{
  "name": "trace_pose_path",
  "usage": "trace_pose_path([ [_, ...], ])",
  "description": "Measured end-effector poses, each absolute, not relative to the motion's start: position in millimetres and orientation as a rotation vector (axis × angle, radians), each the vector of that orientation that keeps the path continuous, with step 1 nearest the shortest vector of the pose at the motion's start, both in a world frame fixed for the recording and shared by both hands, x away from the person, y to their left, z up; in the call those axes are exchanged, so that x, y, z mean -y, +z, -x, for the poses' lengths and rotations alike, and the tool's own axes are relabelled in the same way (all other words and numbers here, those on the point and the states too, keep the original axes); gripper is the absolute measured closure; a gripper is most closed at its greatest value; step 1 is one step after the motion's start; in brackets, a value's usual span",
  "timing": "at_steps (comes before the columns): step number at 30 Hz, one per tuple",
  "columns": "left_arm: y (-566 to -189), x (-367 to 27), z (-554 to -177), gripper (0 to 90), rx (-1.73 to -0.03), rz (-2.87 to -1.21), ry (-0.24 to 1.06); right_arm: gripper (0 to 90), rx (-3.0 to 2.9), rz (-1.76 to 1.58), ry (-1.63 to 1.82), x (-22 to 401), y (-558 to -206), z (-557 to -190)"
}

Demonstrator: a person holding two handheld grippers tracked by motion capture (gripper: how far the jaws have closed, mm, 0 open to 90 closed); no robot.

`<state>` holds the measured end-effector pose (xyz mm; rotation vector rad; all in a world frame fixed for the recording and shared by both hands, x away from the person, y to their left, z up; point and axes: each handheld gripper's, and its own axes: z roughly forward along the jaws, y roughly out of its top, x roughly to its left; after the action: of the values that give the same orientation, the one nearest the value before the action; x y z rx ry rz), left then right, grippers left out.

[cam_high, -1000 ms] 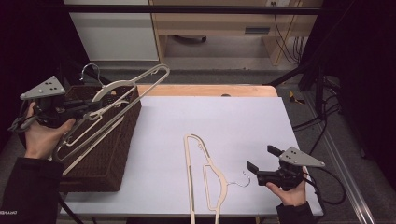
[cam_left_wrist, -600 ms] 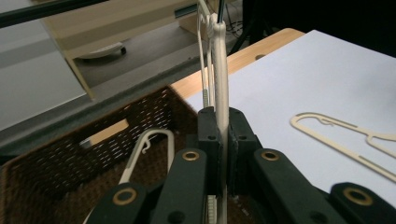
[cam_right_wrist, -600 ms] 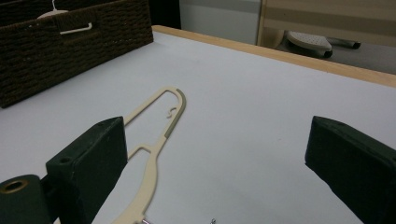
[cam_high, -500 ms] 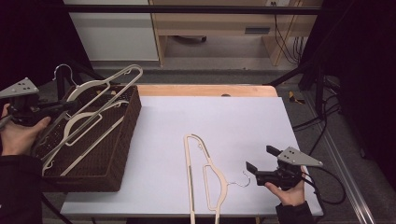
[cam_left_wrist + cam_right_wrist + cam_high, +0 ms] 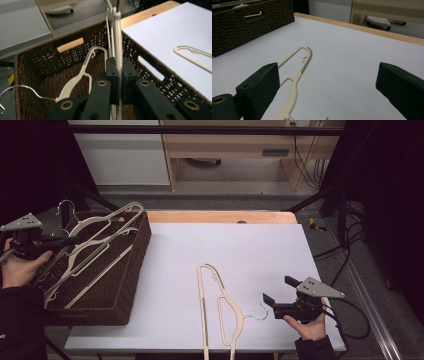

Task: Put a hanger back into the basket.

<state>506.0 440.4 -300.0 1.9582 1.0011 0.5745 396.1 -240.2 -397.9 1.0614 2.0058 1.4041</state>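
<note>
Hanger (image 5: 118,32) clamped in left gripper (image 5: 119,82) jaws above basket (image 5: 131,285) (second hanger (image 5: 75,83) inside); right gripper (image 5: 328,85) jaws apart

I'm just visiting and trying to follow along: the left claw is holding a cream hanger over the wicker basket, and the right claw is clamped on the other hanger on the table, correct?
Not quite. The right claw is open and holds nothing; the right gripper view shows its jaws wide apart, with the hanger on the table lying free. The left claw does hold a cream hanger over the wicker basket.
</note>
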Motion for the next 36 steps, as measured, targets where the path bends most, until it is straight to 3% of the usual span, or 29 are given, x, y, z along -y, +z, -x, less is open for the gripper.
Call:
trace_pose_path([
  [25, -375, -452, -506, 84.2, -1.23, -1.981, 0.437, 5.7, -2.021, -1.065, 1.403, 238, -399, -397],
  [33, -382, -457, -510, 81.2, -1.402, -1.928, 0.523, 5.7, -2.021, -1.062, 1.404, 237, -400, -397],
  [36, -385, -460, -512, 76.3, -1.465, -1.951, 0.566, 5.7, -2.023, -1.066, 1.405, 236, -400, -397],
])
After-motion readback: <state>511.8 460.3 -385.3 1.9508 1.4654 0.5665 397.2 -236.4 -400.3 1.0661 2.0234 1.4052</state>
